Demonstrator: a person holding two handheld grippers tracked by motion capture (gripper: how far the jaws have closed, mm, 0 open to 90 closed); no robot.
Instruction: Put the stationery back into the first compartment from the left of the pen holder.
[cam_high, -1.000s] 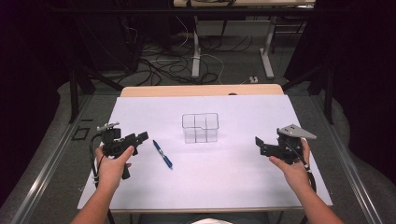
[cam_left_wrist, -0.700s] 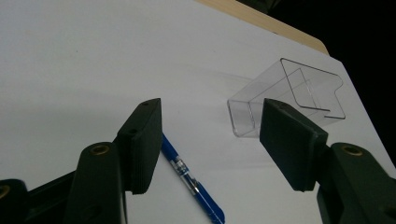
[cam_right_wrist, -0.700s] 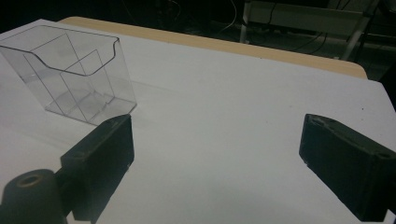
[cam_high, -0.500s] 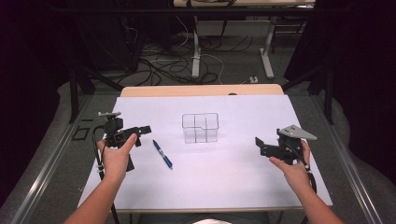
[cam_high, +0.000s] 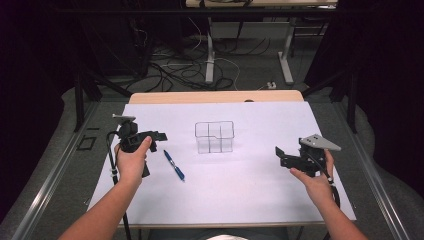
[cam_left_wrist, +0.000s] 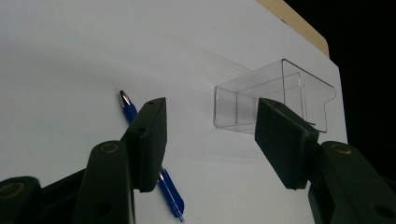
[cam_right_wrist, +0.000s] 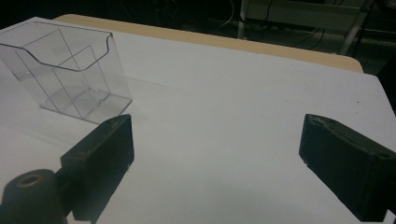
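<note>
**Tongs apart over a white counter, pen and clear holder between them**

Paper-white covering lies over the counter (cam_high: 240, 200), whose wooden edge shows along the far side. A clear plastic holder (cam_high: 214, 136), divided into compartments, stands upright near the middle of the sheet, toward the far half. A blue pen (cam_high: 174, 165) with a silver tip lies flat on the sheet to the left of the holder, near it but apart from it, and set diagonally.

The left tongs (cam_high: 159, 135) are held in the person's left hand (cam_high: 131, 161) above the left part of the sheet, just left of the pen, pointing toward the holder. In the left gripper view the jaws are spread with a clear gap and nothing between them; the pen (cam_left_wrist: 154, 163) runs partly behind the left jaw, and the holder (cam_left_wrist: 275, 100) sits farther off behind the right one.

The right tongs (cam_high: 280, 155) are held in the right hand (cam_high: 312, 179) at the right side of the sheet, well apart from the holder, a grey plate on top. In the right gripper view the jaws stand wide and released, bare sheet between them, the holder (cam_right_wrist: 70, 70) at upper left.
</note>
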